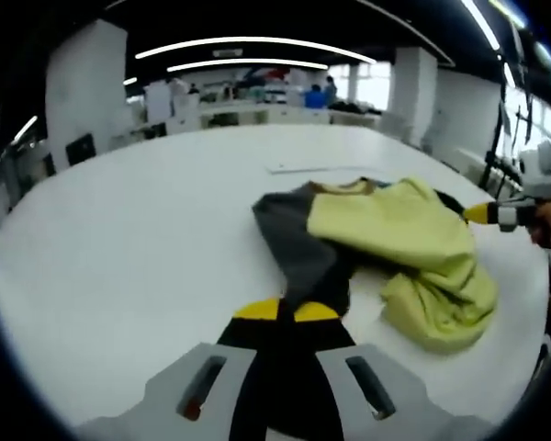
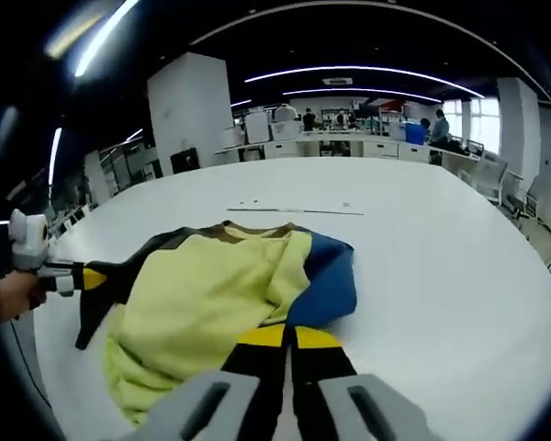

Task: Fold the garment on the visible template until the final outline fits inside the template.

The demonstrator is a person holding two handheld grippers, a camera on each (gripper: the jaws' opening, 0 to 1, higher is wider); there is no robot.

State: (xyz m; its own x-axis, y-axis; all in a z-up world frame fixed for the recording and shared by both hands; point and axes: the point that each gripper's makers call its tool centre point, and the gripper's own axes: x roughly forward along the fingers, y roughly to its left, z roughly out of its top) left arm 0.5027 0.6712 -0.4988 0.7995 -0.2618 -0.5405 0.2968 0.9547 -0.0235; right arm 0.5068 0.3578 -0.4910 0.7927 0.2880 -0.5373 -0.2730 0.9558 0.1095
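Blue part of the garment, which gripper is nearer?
Right. The right gripper meets the blue panel at its edge; the left gripper is across the garment, at its dark edge.

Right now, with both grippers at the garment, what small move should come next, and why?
Probably lift and draw the two held edges apart. The garment lies bunched on the white table, with the left gripper and right gripper apparently pinching opposite sides.

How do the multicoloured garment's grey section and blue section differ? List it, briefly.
Colour: the grey section is dull, the blue section vivid. Grey is drawn out toward the left gripper, shut on it; blue lies rounded by the right gripper. Both poke from under yellow-green fabric.
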